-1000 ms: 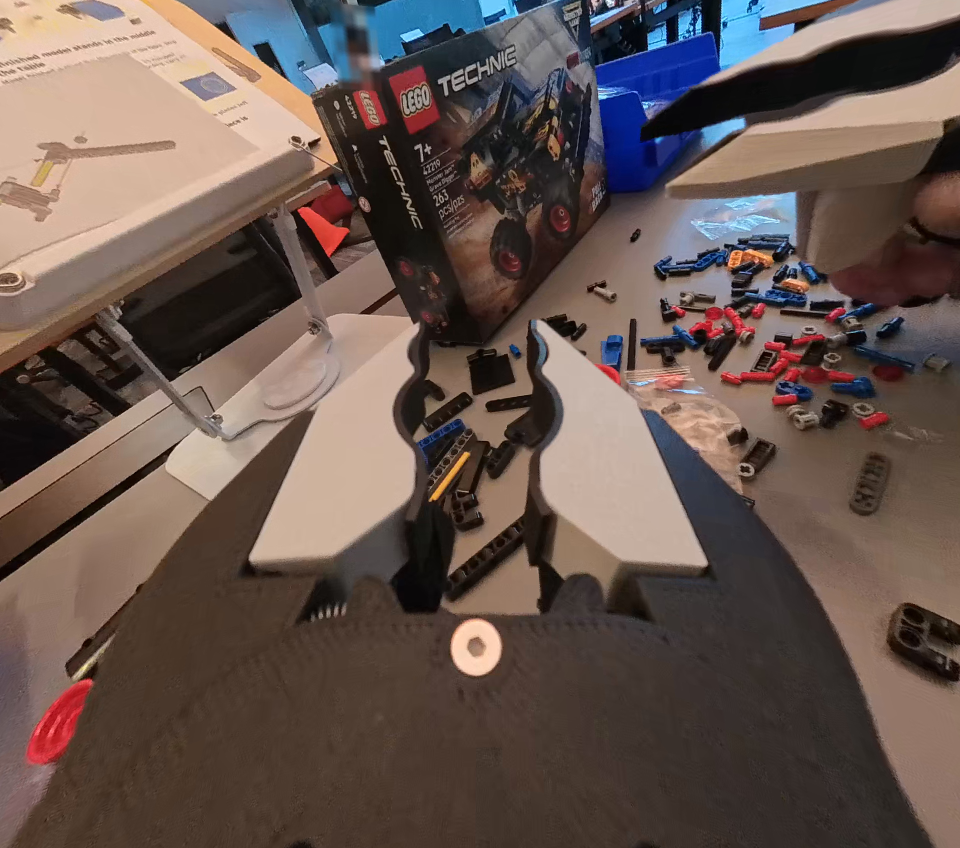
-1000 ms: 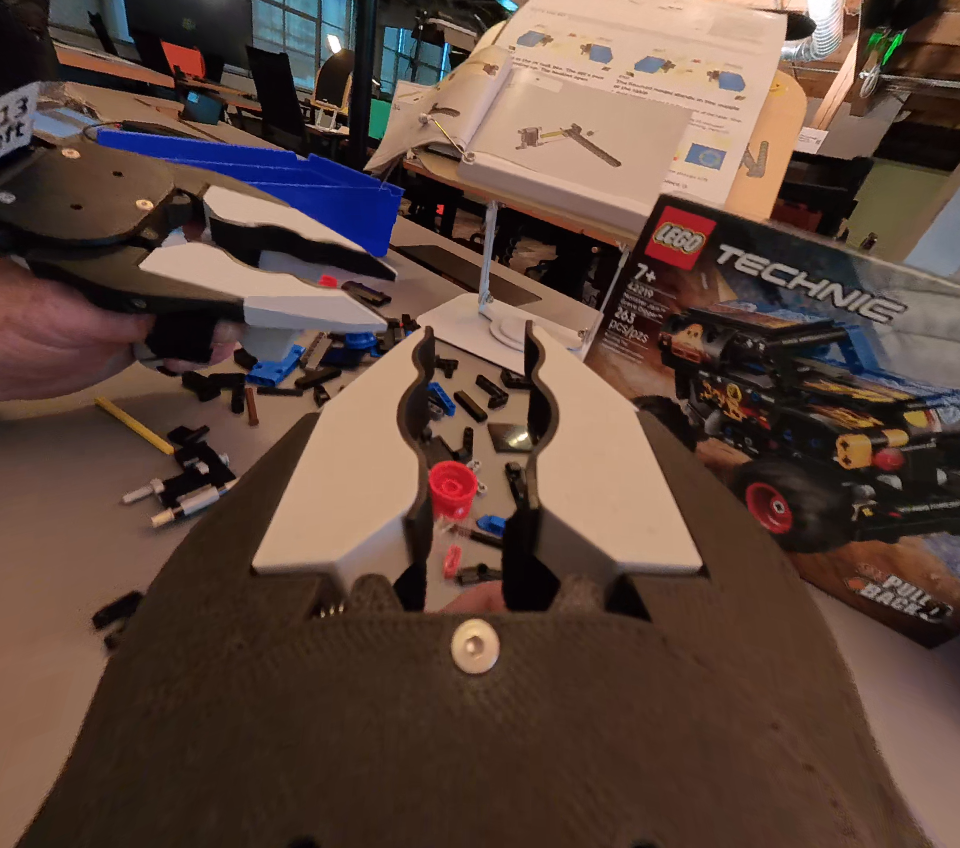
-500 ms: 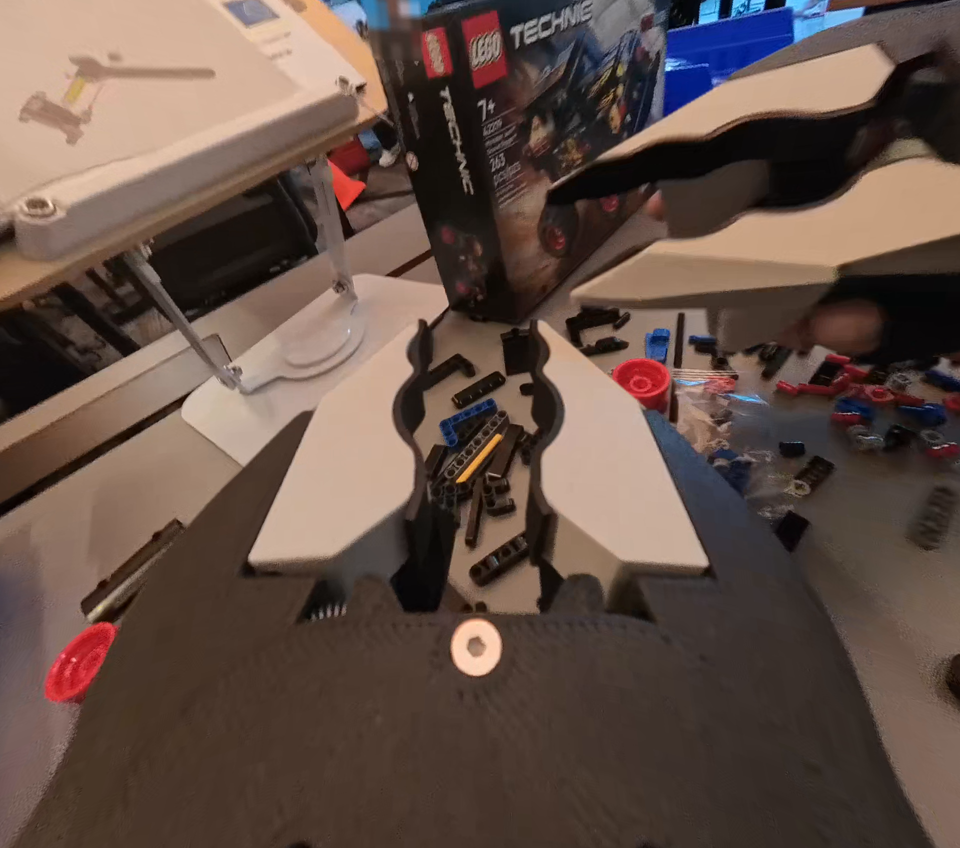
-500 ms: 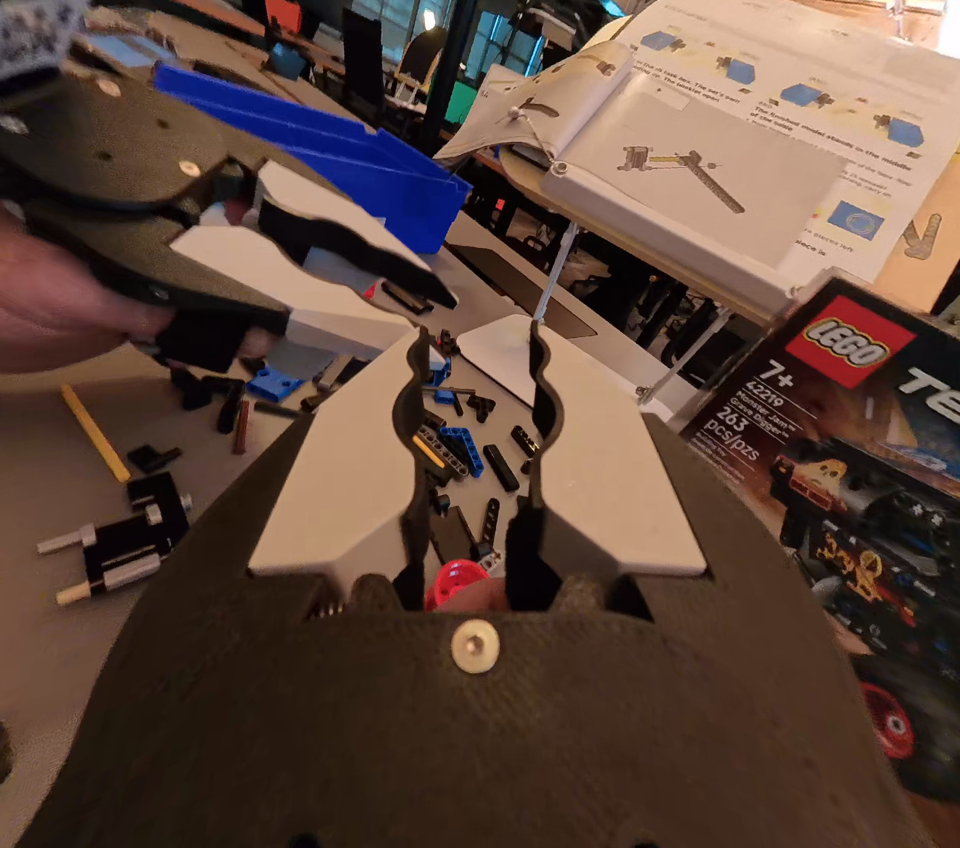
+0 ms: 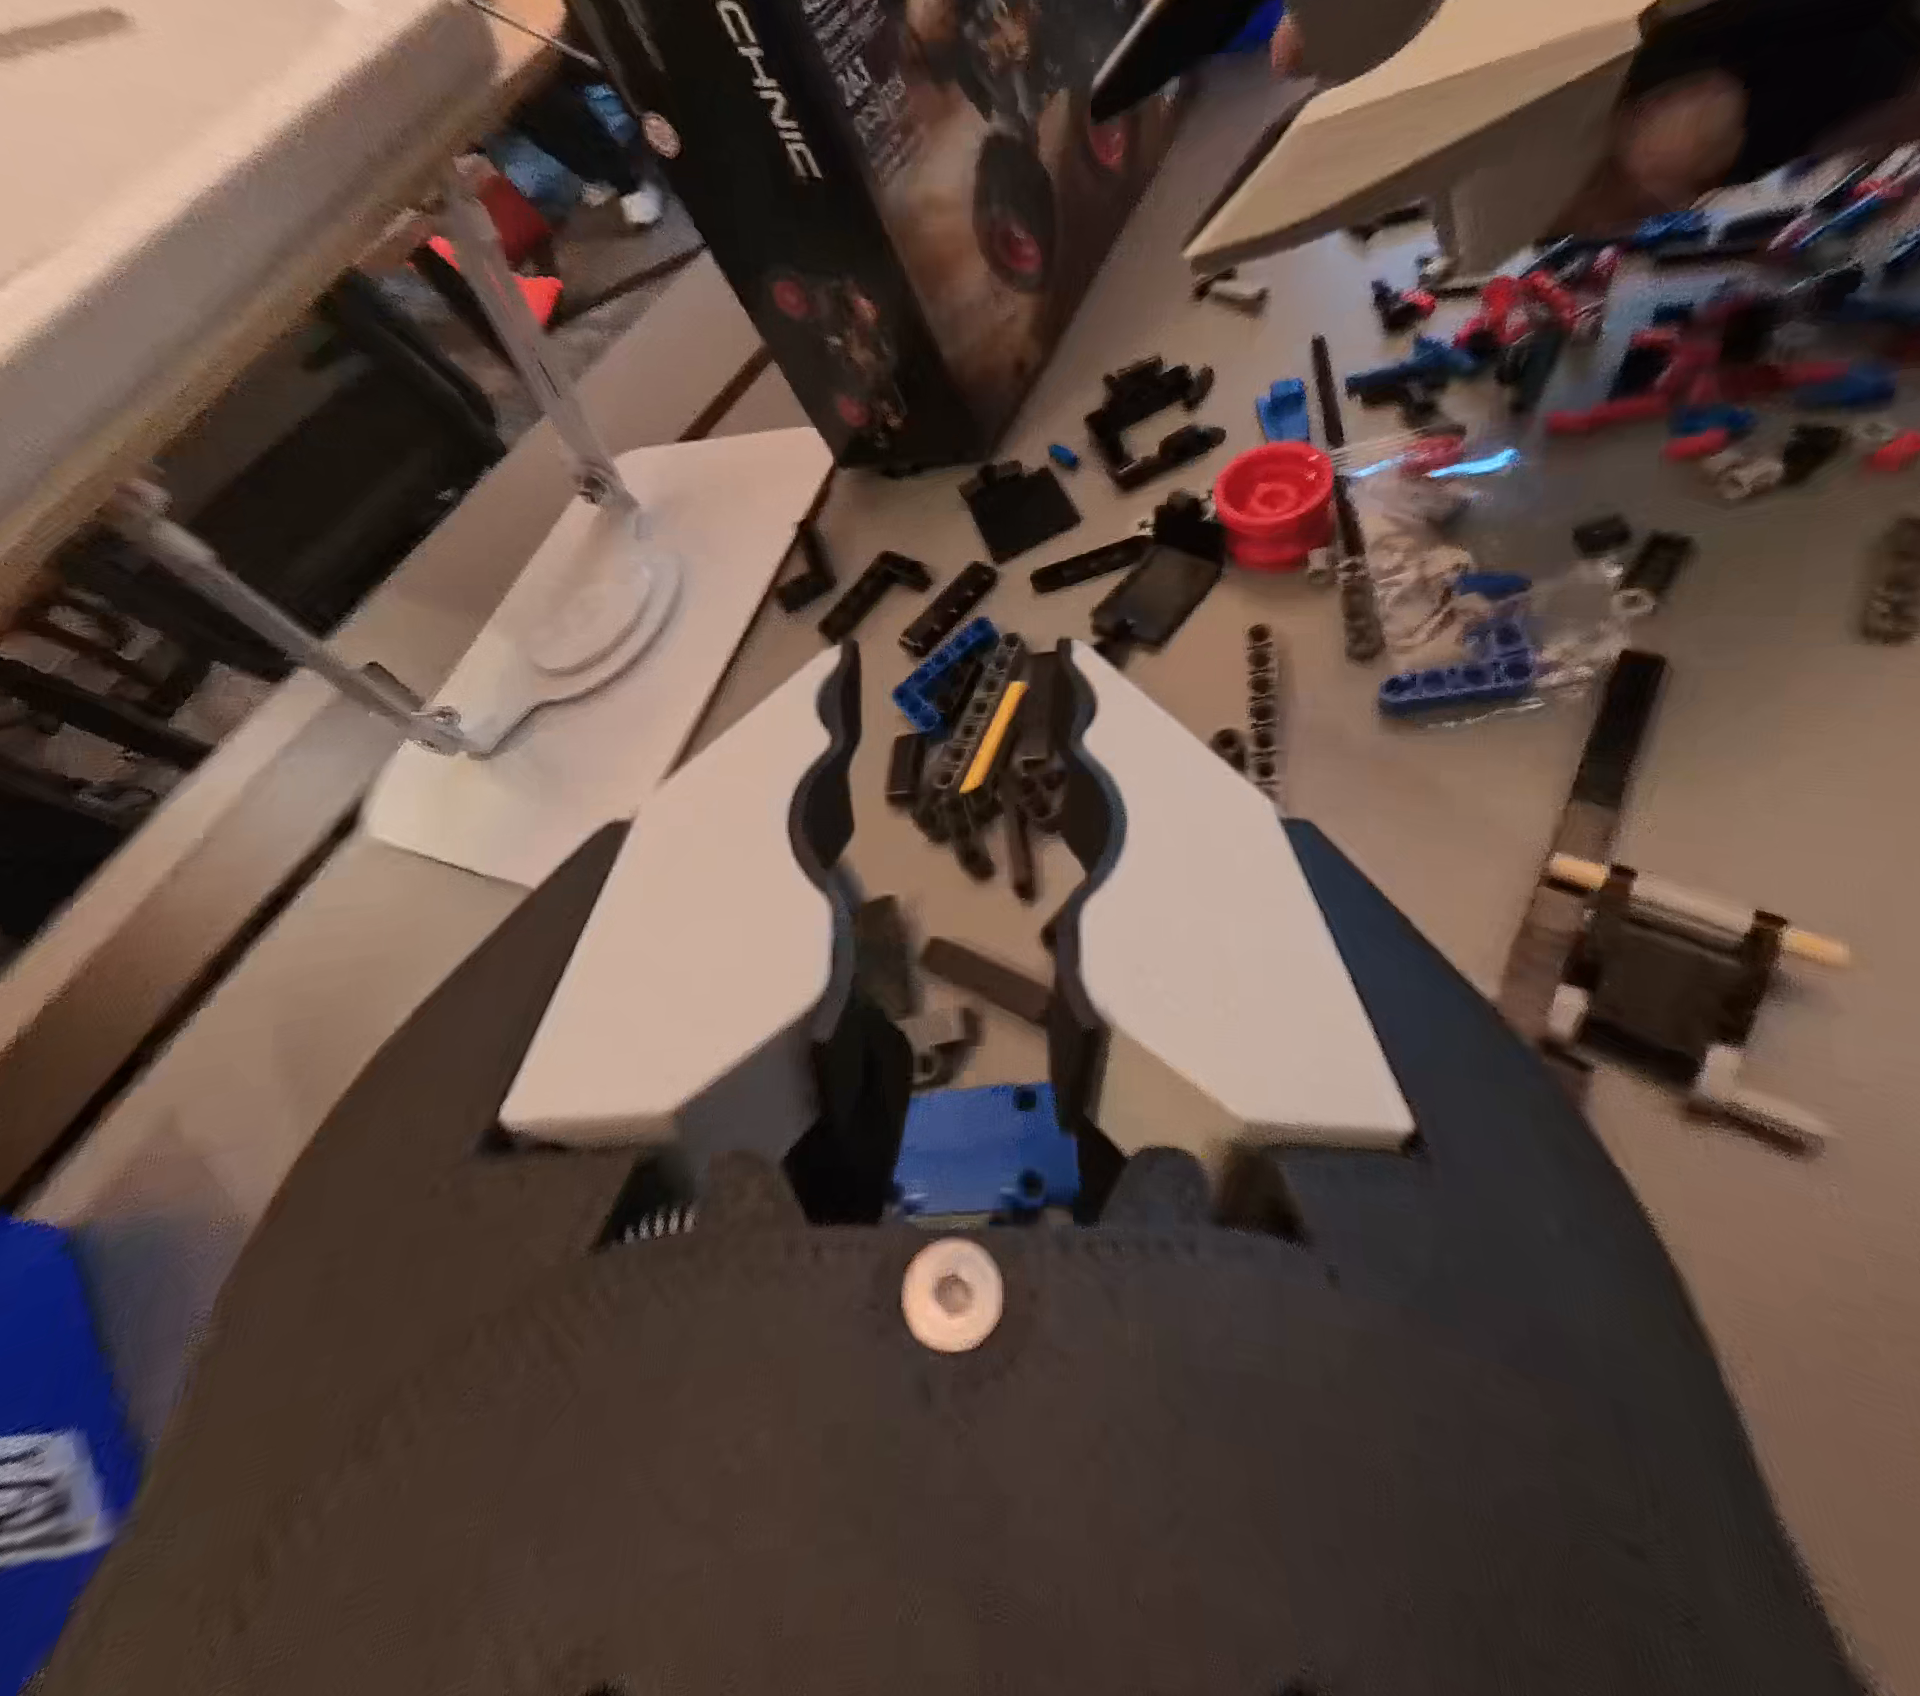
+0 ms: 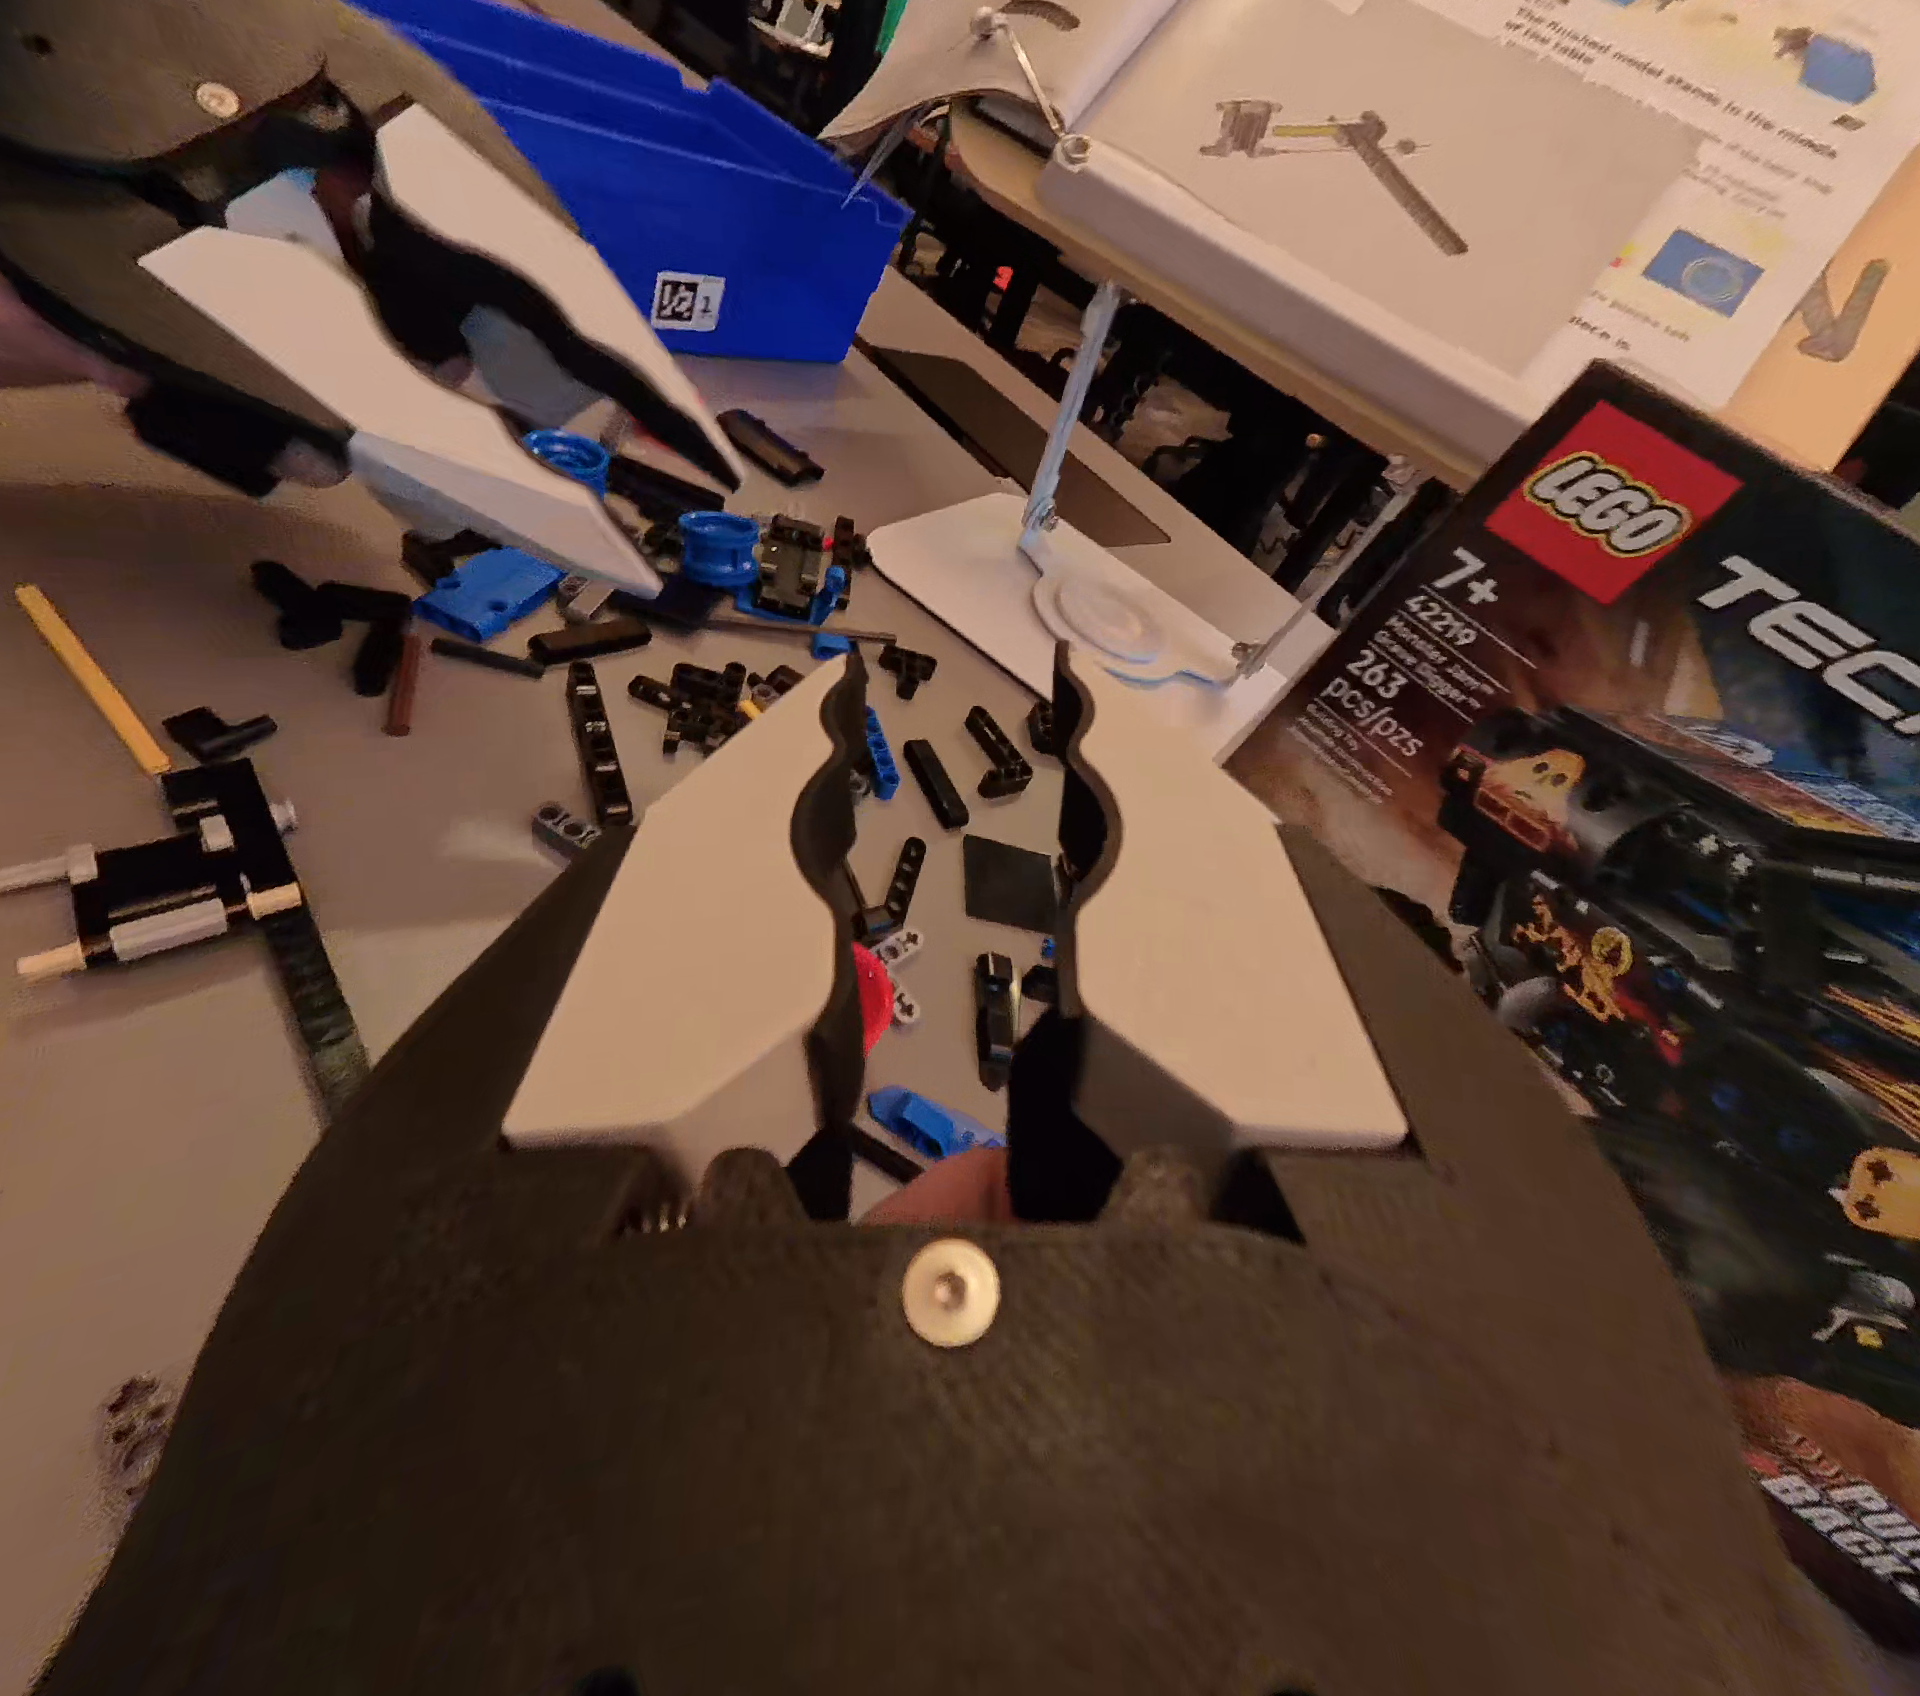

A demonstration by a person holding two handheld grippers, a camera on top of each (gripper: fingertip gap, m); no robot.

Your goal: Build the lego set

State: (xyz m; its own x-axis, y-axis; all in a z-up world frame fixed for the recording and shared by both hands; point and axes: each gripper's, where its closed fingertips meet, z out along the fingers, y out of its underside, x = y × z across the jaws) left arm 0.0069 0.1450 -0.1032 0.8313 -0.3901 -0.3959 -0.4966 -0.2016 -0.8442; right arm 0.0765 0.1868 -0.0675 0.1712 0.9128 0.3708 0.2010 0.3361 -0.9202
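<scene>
Both tools hang tilted over the counter (image 5: 1455, 836): left tool (image 5: 958, 659) spread, empty; right tool (image 6: 956, 670) likewise.

Both your grippers have dropped toward the loose pieces.

Your left gripper (image 5: 961, 659) has come forward and down over the pile of black beams with the yellow axle (image 5: 992, 753), its jaws still apart, and a flat blue panel piece (image 5: 977, 1147) now shows at their base. Your right gripper (image 6: 956, 670) has swung left and lower; the red plastic wheel hub (image 6: 871, 992) has slid back behind its left finger.
</scene>
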